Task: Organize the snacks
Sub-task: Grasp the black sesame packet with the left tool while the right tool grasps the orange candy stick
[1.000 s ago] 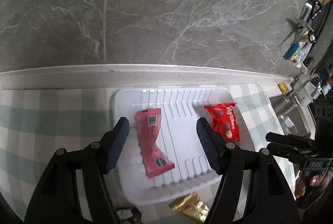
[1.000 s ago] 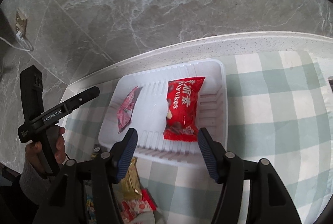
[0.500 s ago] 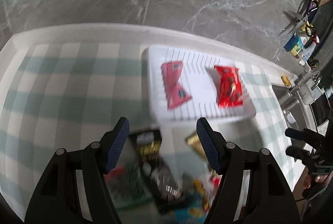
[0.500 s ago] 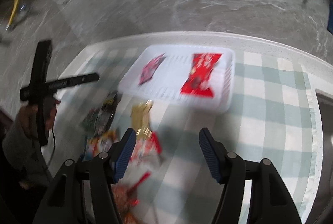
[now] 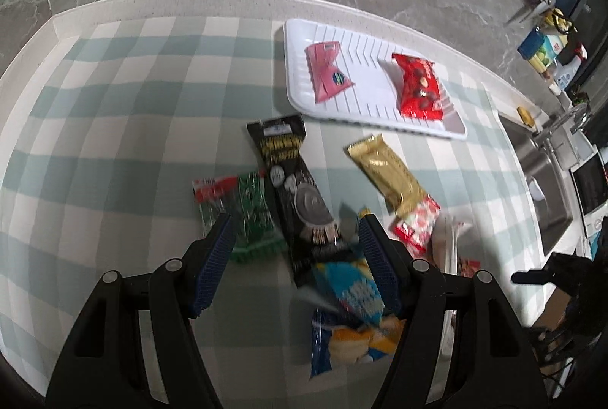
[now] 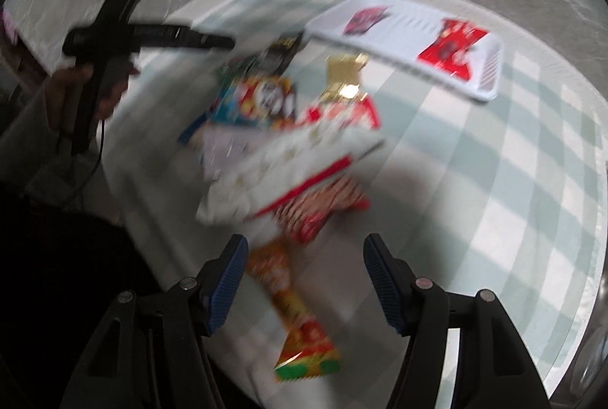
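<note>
Left gripper (image 5: 294,257) spread wide, nothing between its fingers, hanging over a pile of snacks on a checked cloth (image 5: 114,143). Right gripper (image 6: 304,268) likewise spread and empty; this view is blurred.

One white tray (image 5: 296,67) lies ahead and to the right of the left gripper, holding two packets: one pink packet (image 5: 326,73) on its left part and one red packet (image 5: 418,90) on its right part, well apart from each other.

Nearer the left gripper, off the tray:
- one black packet (image 5: 296,188), straight ahead between the fingers' lines, its far end just short of the tray
- one green packet (image 5: 250,215), touching the black packet's left side, by the left finger
- one gold packet (image 5: 387,173), ahead and right
- one blue-and-yellow packet (image 5: 349,306), close under the right finger
- one red-and-white packet (image 5: 416,226), just beyond the gold packet's near end

Between the right gripper's fingers lies one orange packet (image 6: 292,310); ahead of it one large white-and-red bag (image 6: 288,162) rests atop the pile. Further counts in this view cannot be told for blur
</note>
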Demonstrator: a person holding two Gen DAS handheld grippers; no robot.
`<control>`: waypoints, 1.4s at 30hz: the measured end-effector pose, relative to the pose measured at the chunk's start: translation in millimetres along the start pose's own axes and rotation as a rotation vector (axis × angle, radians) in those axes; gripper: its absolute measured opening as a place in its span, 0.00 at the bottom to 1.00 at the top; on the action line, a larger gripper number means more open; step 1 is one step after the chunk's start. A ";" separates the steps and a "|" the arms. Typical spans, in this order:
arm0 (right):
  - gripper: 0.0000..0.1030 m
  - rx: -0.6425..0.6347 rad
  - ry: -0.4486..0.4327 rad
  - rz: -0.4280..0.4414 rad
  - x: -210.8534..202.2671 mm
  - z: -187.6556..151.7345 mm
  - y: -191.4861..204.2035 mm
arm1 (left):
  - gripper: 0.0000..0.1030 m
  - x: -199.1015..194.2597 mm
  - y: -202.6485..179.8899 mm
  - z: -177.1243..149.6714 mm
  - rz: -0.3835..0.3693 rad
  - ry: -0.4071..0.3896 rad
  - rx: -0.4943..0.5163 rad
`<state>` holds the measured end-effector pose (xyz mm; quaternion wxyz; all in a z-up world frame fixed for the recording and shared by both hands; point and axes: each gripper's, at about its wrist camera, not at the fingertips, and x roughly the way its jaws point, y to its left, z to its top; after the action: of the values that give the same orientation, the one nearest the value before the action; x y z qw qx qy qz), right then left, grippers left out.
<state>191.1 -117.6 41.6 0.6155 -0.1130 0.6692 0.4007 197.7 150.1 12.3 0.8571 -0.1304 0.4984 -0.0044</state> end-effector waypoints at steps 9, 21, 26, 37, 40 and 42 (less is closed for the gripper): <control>0.64 -0.108 0.132 -0.066 35.3 -26.3 25.1 | 0.63 -6.1 -5.4 -12.8 -0.003 0.006 0.007; 0.19 -0.025 0.134 -0.070 40.3 -46.1 21.7 | 0.63 17.8 -4.4 -6.1 0.012 0.053 0.004; 0.19 0.077 0.093 -0.025 31.3 -58.2 11.8 | 0.63 43.5 -5.8 11.2 0.040 0.081 0.004; 0.19 0.202 0.048 -0.009 23.7 -58.4 -11.8 | 0.62 99.1 -20.1 35.5 0.118 0.111 0.126; 0.19 0.228 0.042 -0.011 23.7 -57.8 -18.3 | 0.49 107.5 -29.2 36.6 0.149 0.102 0.189; 0.19 0.241 0.037 -0.010 26.5 -60.9 -22.5 | 0.33 111.0 -31.3 36.9 0.134 0.101 0.207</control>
<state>155.3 -164.3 3.6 0.6141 -0.0489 0.7233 0.3120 289.0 112.6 -57.9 0.8383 -0.0071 0.5452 -0.0050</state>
